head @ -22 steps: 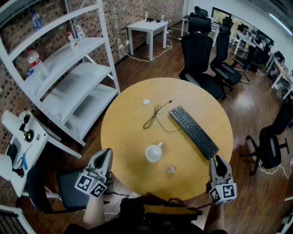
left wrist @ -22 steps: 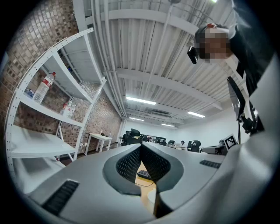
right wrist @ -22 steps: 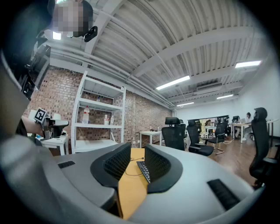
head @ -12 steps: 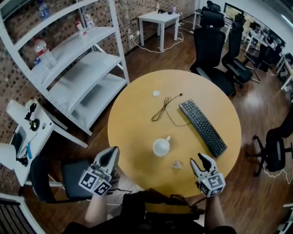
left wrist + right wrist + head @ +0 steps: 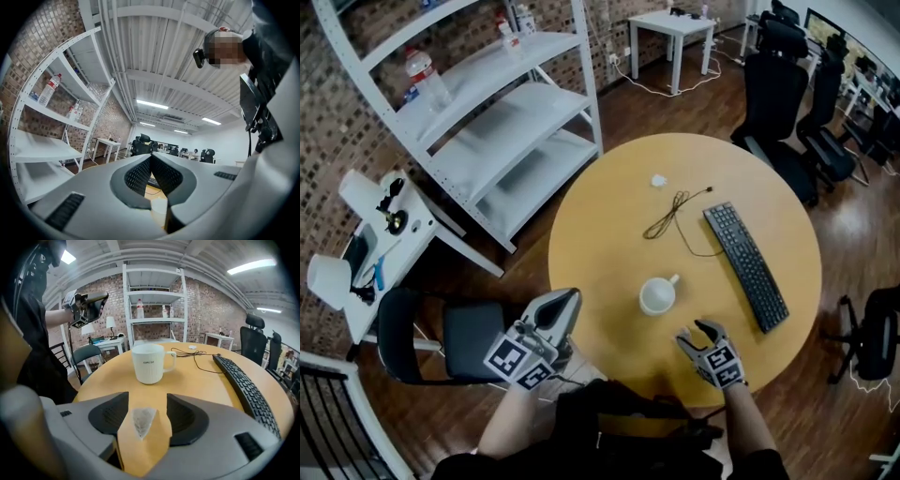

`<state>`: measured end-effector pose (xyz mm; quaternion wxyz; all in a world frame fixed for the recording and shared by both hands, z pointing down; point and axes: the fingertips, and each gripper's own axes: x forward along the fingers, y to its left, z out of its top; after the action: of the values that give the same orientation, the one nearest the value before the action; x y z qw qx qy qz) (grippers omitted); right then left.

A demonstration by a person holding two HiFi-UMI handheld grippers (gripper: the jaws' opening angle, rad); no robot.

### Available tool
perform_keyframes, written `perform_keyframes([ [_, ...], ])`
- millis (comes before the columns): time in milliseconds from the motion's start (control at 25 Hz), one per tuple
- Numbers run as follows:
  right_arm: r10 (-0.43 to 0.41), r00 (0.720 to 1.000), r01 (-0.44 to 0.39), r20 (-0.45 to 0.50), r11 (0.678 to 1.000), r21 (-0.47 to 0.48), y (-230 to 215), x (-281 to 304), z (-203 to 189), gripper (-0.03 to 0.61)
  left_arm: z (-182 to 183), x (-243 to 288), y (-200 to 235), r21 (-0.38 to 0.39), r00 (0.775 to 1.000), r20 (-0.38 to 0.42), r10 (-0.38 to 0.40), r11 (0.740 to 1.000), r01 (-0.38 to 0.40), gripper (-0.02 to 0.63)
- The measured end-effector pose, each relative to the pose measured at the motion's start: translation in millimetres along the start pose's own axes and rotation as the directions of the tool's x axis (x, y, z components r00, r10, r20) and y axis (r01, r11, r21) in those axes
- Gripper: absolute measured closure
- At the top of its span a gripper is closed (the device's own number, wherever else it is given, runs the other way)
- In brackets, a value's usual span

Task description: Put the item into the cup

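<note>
A white mug stands upright near the front middle of the round wooden table. The item, a small pale pyramid tea bag, lies on the table in front of the mug. My right gripper is low over the table, open, with the tea bag between its jaws and neither pad touching it. In the head view the gripper hides the bag. My left gripper is held up beside the table's left edge, tips together, holding nothing.
A black keyboard lies right of the mug, and a dark cable and a small white scrap lie behind it. A white shelf unit stands at the left. A chair is by my left side.
My right gripper moved from the table's right edge forward and leftward until its open jaws straddle the tea bag. The left gripper stayed beside the table's edge.
</note>
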<state>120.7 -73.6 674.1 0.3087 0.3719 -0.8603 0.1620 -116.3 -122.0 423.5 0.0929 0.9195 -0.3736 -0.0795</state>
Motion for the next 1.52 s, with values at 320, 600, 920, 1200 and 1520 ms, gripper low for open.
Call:
perform_keyframes([
  [320,0.014,0.996,-0.018,-0.092,0.999,-0.034,5.4,17.6,-31.4,0.318,-1.3,-16.5,9.2,0.013,0.995,-0.013,0.103,0.995,-0.103,0.614],
  [600,-0.003,0.993,0.000,-0.119,1.000,-0.026,7.1,23.9,-37.7,0.319,-7.9,-24.4,20.1,0.001,0.990,-0.036,0.136,0.991,-0.136,0.614],
  [920,-0.032,0.995,0.029,-0.098,0.999,-0.029,7.9,15.3,-32.9,0.437,-18.8,-22.3,21.4,-0.016,0.991,-0.057,0.125,0.992,-0.126,0.614],
  [1200,-0.091,0.994,0.093,0.058,0.995,-0.043,-16.6,-12.9,33.8,0.437,-9.9,-17.2,30.6,0.003,0.993,-0.024,0.116,0.993,-0.116,0.614],
  [1520,-0.078,0.973,0.107,0.217,0.986,-0.124,-10.0,-33.4,104.4,0.448,-2.4,-16.3,26.9,-0.004,0.995,0.011,0.102,0.995,-0.102,0.614],
])
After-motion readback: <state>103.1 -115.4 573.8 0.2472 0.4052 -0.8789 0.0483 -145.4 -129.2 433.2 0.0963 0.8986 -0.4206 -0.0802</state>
